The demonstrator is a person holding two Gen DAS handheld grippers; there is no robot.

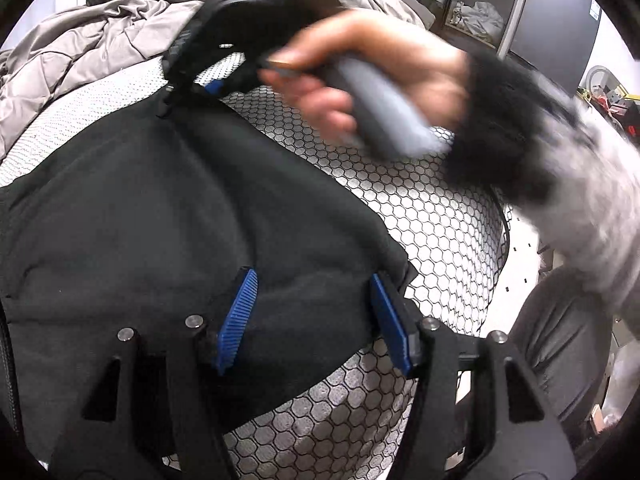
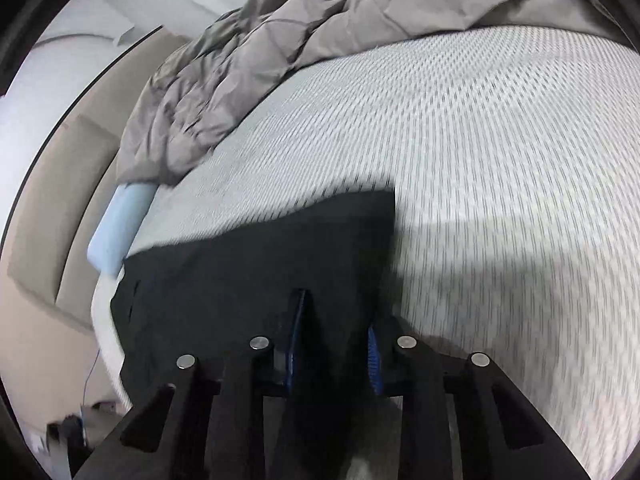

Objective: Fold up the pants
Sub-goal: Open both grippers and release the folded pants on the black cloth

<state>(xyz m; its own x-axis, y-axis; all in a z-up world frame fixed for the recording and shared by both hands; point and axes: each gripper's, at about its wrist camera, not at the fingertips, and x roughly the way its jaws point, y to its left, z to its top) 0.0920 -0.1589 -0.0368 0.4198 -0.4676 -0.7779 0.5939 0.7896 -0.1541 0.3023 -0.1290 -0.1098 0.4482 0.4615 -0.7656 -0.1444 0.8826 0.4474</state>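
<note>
**Both grippers on the black pants, on the bed**

Right now the black pants lie spread on the bed, over the mattress w/ its honeycomb-pattern cover. The left gripper sits at the near edge of the fabric; its blue pads stand wide apart, jaws open, w/ cloth bunched between them but not pinched.

The right gripper is at another part of the pants. Its jaws are parted only a little, w/ a thick fold of black cloth filling the gap, so it looks to be gripping the fabric. In the left wrist view the same gripper shows at the far corner of the pants, blurred, held by the right hand in a dark fuzzy sleeve.

A gray quilted blanket is heaped at the far side of the bed, apart from the pants. A dark chair stands beside the bed.
</note>
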